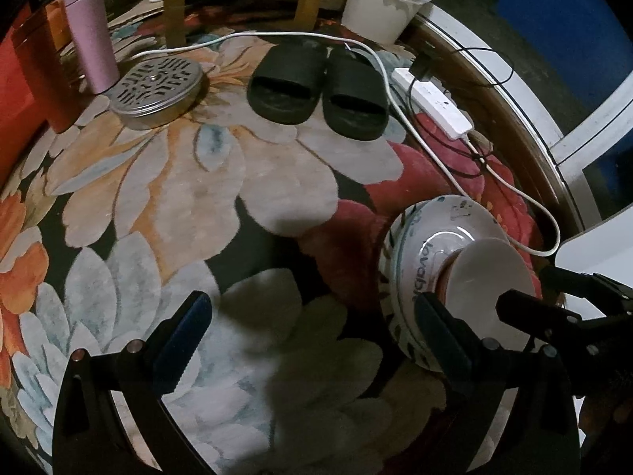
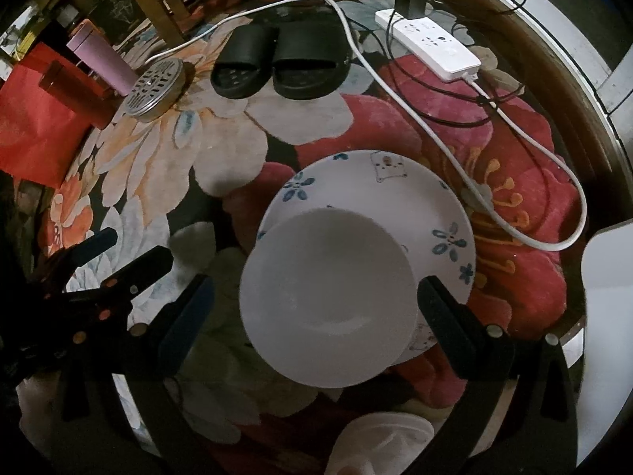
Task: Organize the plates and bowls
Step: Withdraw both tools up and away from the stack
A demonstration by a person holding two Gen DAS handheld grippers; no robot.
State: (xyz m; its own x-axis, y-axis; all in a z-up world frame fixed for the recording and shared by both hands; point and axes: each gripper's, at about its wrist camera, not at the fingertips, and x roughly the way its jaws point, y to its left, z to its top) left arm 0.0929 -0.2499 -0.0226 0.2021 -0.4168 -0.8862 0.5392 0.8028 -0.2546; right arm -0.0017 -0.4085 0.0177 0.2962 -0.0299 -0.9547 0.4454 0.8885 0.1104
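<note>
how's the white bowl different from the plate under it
The white bowl is plain, with no pattern; the plate carries blue flowers and small bear drawings. The bowl is deep and narrower; the plate is shallow and wider, its rim showing beyond the bowl. The bowl sits on top, towards the plate's near edge; the plate is the lower one, over the floral rug. Both are round and white-based.

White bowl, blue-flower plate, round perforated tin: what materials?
White bowl: probably glazed ceramic, smooth with a soft sheen; could be melamine. Blue-flower plate: likely the same, glossy with printed motifs. Round perforated tin: metal, dull silver with punched slots.
</note>
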